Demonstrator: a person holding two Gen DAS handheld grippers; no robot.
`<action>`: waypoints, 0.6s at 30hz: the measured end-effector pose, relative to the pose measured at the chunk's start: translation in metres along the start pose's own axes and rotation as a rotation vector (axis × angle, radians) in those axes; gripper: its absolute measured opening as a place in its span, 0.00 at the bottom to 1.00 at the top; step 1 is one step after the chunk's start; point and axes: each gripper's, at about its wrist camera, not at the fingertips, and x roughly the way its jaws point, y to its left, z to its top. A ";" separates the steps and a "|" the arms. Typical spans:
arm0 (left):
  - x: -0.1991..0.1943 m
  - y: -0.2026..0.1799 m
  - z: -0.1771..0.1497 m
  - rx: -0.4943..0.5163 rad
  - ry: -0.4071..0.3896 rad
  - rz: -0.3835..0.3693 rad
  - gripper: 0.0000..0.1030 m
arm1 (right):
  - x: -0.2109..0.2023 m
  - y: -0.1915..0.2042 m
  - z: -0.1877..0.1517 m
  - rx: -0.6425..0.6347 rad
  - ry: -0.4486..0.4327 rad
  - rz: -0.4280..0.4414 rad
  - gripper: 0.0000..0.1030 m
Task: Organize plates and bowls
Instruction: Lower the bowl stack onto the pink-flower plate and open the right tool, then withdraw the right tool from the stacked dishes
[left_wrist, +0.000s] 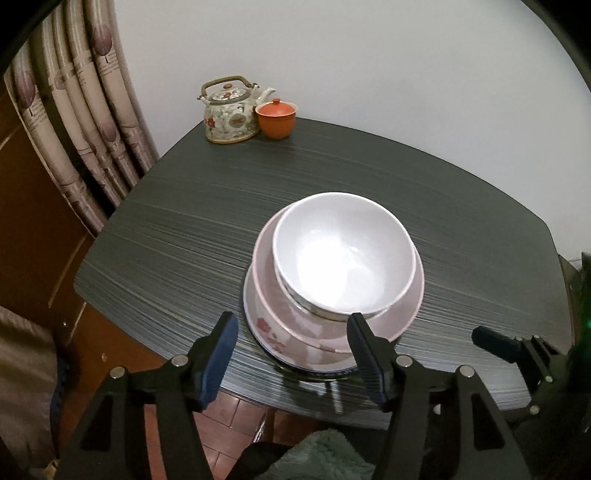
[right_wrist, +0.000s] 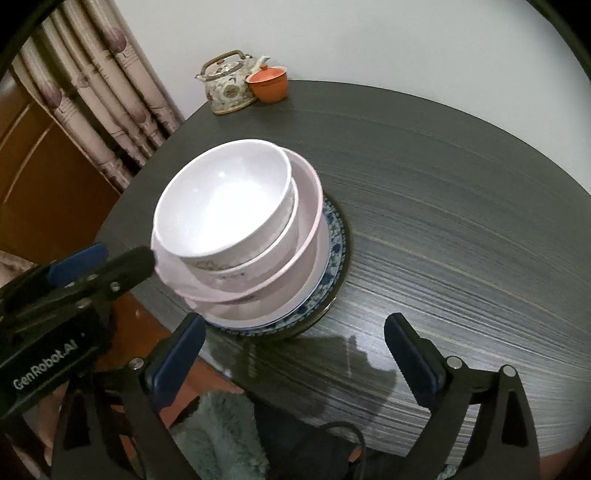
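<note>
1. The dark grey table (left_wrist: 155, 229), with a streaked wood-grain top, fills most of both views; it stands against a white wall (left_wrist: 369, 55), with a patterned curtain (left_wrist: 74, 110) hanging at its far left corner.
2. The stack of dishes sits near the table's front edge. Its base is a blue-patterned plate (right_wrist: 334, 236), whose rim shows best in the right wrist view.
3. On that plate rests a pale pink bowl (left_wrist: 399, 306) with a red flower print on its side; it is the widest of the bowls.
4. Nested in the pink bowl is a white bowl (left_wrist: 343, 251), empty, its glossy inside catching the light. In the right wrist view a further white rim shows just under it, so there may be two white bowls nested; I cannot tell for sure.
5. The left gripper (left_wrist: 291, 354) hangs just in front of the stack, jaws apart with nothing between them, pads clear of the dishes.
6. The right gripper (right_wrist: 295, 354) stands to the right of the stack over bare table, jaws spread wide and holding nothing.
7. At the far corner stands a flowered ceramic teapot (left_wrist: 231, 110) with a hoop handle.
8. Touching its right side is a small orange lidded cup (left_wrist: 276, 117).
</note>
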 end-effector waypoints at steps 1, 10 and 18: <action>0.000 -0.003 -0.001 0.008 -0.001 0.004 0.61 | 0.000 0.001 -0.002 -0.002 0.003 -0.003 0.94; 0.000 -0.010 -0.002 0.019 0.010 0.001 0.61 | 0.006 0.002 -0.015 -0.020 0.033 0.004 0.94; 0.001 -0.011 -0.003 0.009 0.023 -0.009 0.61 | 0.007 0.004 -0.017 -0.021 0.042 0.004 0.94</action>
